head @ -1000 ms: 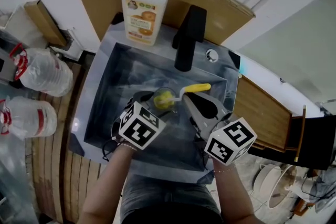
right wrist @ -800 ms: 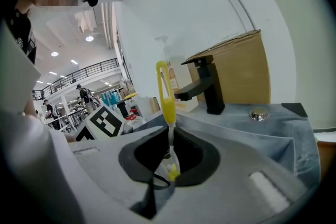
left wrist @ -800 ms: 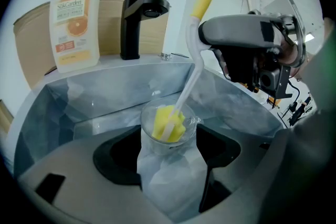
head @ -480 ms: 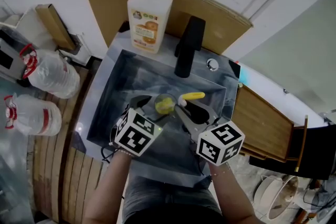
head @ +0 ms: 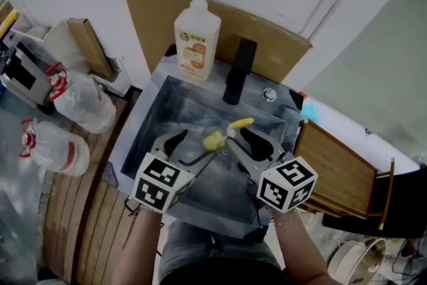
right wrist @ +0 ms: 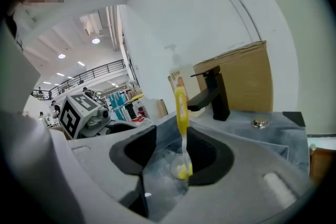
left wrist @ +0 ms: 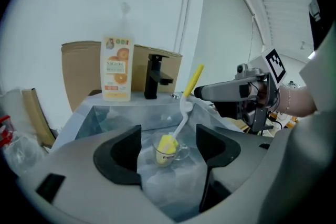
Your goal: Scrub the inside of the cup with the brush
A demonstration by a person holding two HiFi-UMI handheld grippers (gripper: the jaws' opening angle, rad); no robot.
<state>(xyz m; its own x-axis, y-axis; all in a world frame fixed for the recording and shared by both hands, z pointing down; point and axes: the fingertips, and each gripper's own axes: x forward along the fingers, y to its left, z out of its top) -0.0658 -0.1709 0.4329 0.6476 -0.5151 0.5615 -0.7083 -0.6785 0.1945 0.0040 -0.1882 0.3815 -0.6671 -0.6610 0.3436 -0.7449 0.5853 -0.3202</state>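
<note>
Pulled the left tool (left wrist: 168, 134) back from the cup (left wrist: 170, 149) since a second ago, toward the near rim of the sink (head: 167, 103). Keeps its jaws wide, the cup ahead of them and touching neither.

Holds the brush (right wrist: 181, 105) in the right tool (right wrist: 172, 136), jaws narrowed on the yellow handle. Handle tight against the right-hand jaw and nearly upright in the right gripper view, tilted toward the right tool in the left one. White neck running down to the yellow head (left wrist: 167, 143), sunk inside the clear glass cup on the sink floor, about mid-basin.

Behind the basin: a black faucet (head: 238, 70), a chrome knob (head: 269, 95) just to its right, and a soap bottle (head: 197, 30) to its left, near a cardboard sheet (head: 153, 17). Left of the sink, two clear plastic bottles (head: 83, 103) with red bands.

Oranges pictured on the soap bottle's label, the print too small to read. Small dark mark on the cup's side, likewise unreadable. Black-and-white square patterns on each marker cube (head: 287, 183), no letters.

Cup's glass wall hard to pick out in the head view, only the yellow head marking the spot. Forearms cut off at the bottom edge.
</note>
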